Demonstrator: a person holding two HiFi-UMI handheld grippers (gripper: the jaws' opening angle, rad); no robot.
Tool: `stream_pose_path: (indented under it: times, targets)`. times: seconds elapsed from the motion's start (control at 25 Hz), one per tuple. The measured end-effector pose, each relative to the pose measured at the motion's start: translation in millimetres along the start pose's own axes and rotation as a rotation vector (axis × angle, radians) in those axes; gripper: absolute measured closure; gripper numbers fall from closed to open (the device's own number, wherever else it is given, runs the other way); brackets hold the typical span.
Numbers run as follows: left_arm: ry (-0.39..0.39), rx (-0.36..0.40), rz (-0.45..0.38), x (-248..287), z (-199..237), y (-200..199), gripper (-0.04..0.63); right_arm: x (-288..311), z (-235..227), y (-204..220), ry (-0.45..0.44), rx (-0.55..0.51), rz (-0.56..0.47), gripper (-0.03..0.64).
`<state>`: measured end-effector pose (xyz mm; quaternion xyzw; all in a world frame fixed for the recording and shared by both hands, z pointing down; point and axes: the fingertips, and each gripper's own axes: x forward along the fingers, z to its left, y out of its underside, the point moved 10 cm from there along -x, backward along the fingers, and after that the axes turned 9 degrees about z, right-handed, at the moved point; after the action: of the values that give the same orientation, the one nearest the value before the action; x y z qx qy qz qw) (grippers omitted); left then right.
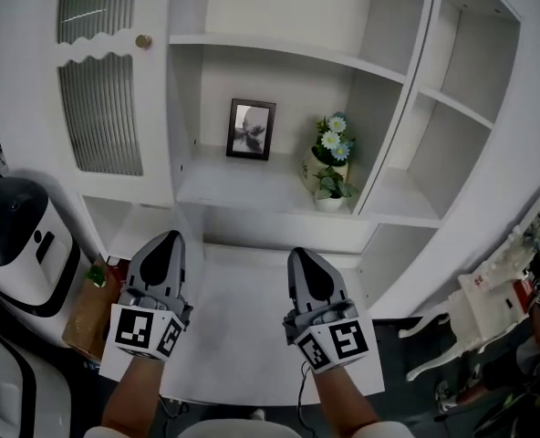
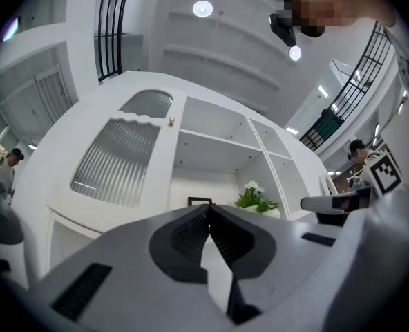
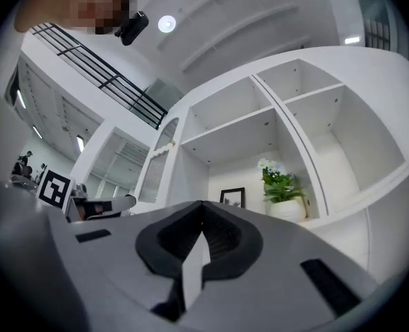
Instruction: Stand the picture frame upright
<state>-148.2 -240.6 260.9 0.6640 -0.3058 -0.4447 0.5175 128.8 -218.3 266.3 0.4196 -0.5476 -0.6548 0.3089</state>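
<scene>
We judge the standing step done: the frame (image 1: 251, 129) looks upright at the far wall of the shelf (image 1: 217, 192), left of the plant (image 1: 330, 165), though its prop is hidden. Left claw (image 1: 167, 242) and right claw (image 1: 302, 255) are pressed together, empty, over the near bench (image 1: 243, 336). Only a check remains, and nothing blocks it.

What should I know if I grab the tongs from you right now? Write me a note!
Left tongs: shut, empty, held low in front of the shelf.
Right tongs: shut, empty, beside the left.
Frame: upright at the back of the shelf, left of the flowers, not touching them.
Done: the frame stands.
Left: likely nothing; neither tongs touches the frame.
</scene>
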Motion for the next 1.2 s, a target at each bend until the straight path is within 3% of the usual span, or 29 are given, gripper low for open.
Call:
stream_pose_path:
  times: [0.52, 0.76, 1.04, 1.2]
  targets:
    - [-0.028, 0.009, 0.068, -134.3, 18.9, 23.9, 0.577, -111.7, 49.2, 30.7, 0.132, -0.024, 0.165, 0.607]
    - [-0.094, -0.017, 0.119, -187.2, 29.3, 39.7, 0.577, -160.3, 58.8, 33.2, 0.212, -0.047, 0.218, 0.607]
    - [-0.136, -0.026, 0.168, -222.0, 37.0, 52.1, 0.577, -185.0, 67.1, 42.4, 0.251, -0.092, 0.271, 0.607]
    - [-0.146, -0.016, 0.198, -231.5, 34.1, 58.6, 0.577, -191.6, 78.4, 60.0, 0.245, -0.036, 0.314, 0.607]
